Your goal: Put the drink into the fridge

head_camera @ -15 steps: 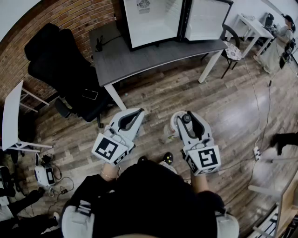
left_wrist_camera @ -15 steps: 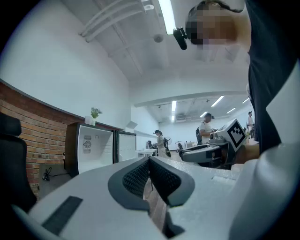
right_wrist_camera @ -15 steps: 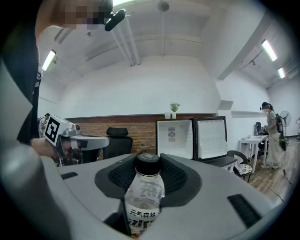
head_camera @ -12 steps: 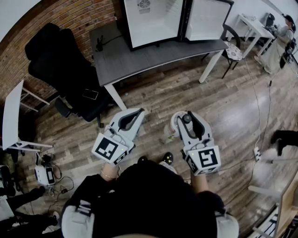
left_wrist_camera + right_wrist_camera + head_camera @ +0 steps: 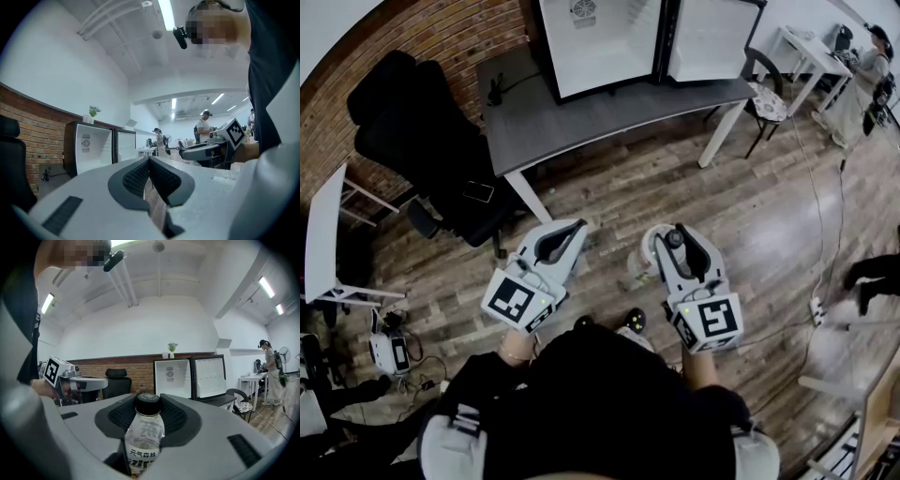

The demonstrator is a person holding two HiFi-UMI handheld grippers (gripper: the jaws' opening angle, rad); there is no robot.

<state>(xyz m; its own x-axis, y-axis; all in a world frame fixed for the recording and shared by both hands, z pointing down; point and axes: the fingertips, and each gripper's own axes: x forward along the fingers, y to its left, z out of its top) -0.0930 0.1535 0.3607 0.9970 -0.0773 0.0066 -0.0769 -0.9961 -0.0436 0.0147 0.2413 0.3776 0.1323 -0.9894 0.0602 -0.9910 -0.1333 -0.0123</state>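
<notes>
The drink, a clear bottle (image 5: pixel 145 433) with a black cap and a white label, stands upright between the pads of my right gripper (image 5: pixel 148 405), which is shut on it. In the head view the right gripper (image 5: pixel 673 234) holds the bottle (image 5: pixel 649 255) above the wooden floor. My left gripper (image 5: pixel 575 228) hovers beside it with nothing in it. Its pads meet at the tips, as the left gripper view (image 5: pixel 150 160) shows. The small fridge (image 5: pixel 598 42) stands on the grey desk (image 5: pixel 572 117) ahead, its door (image 5: pixel 705 36) swung open and its white inside showing (image 5: pixel 172 377).
A black office chair (image 5: pixel 412 122) stands left of the desk, with a phone (image 5: pixel 476 191) on its seat. A white side table (image 5: pixel 323 234) is at the far left. A patterned chair (image 5: pixel 766 98) and a white table (image 5: pixel 811 56) stand at the right. People stand in the background.
The whole view has shifted a little, with the fridge and desk now slightly higher. The left gripper sits a touch further left. The bottle stays held in the right gripper.
</notes>
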